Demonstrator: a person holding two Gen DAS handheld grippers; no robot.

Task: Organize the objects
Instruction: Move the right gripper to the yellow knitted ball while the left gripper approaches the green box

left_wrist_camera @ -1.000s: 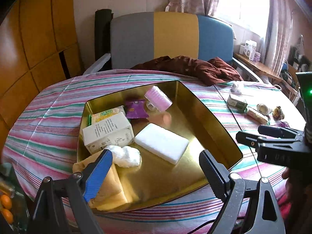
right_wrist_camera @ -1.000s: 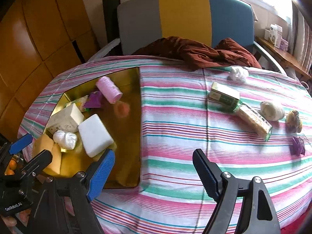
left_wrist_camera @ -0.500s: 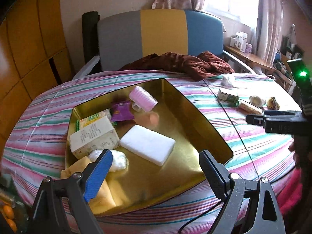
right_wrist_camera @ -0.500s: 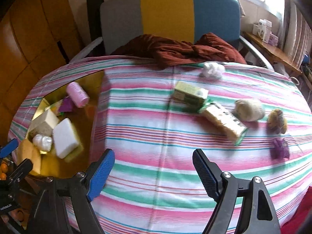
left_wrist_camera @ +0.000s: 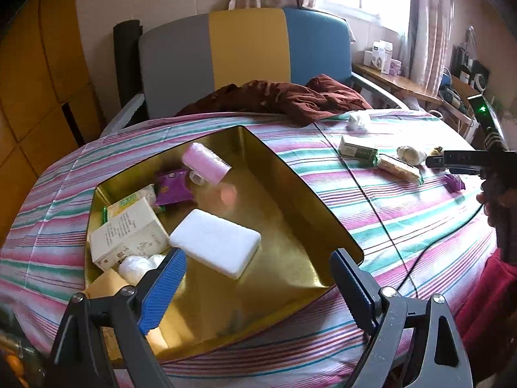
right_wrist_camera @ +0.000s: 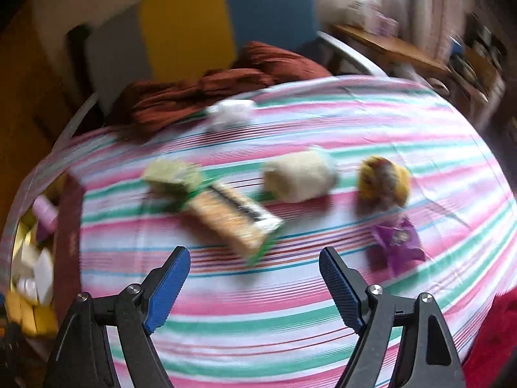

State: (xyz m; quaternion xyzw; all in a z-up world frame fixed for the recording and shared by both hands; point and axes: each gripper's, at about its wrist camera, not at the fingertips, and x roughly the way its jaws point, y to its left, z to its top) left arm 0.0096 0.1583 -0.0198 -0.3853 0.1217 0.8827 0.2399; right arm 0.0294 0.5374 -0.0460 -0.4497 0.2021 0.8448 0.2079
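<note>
A gold tray (left_wrist_camera: 323, 207) on the striped cloth holds a white sponge (left_wrist_camera: 215, 247), a cream box (left_wrist_camera: 129, 232), a pink roller (left_wrist_camera: 206, 163), a purple packet (left_wrist_camera: 173, 187) and a white wad (left_wrist_camera: 134, 266). My left gripper (left_wrist_camera: 255, 279) hovers open over the tray's near edge, empty. My right gripper (right_wrist_camera: 253, 279) is open and empty above the cloth, just short of a cracker pack (right_wrist_camera: 231, 218). Around it lie a green box (right_wrist_camera: 173, 174), a cream roll (right_wrist_camera: 299, 177), a yellow ball (right_wrist_camera: 384, 179), a purple packet (right_wrist_camera: 395, 241) and a white wad (right_wrist_camera: 229, 111). The right wrist view is blurred.
A dark red cloth (left_wrist_camera: 278, 97) is heaped at the table's far edge before a grey, yellow and blue chair (left_wrist_camera: 245, 55). A shelf with boxes (left_wrist_camera: 384, 58) stands at the right under the window. A red sleeve (left_wrist_camera: 494, 291) shows at the right.
My right gripper has swept right, away from the tray, and now hangs over the loose items. The left gripper has drifted a little over the tray; both stay open.
</note>
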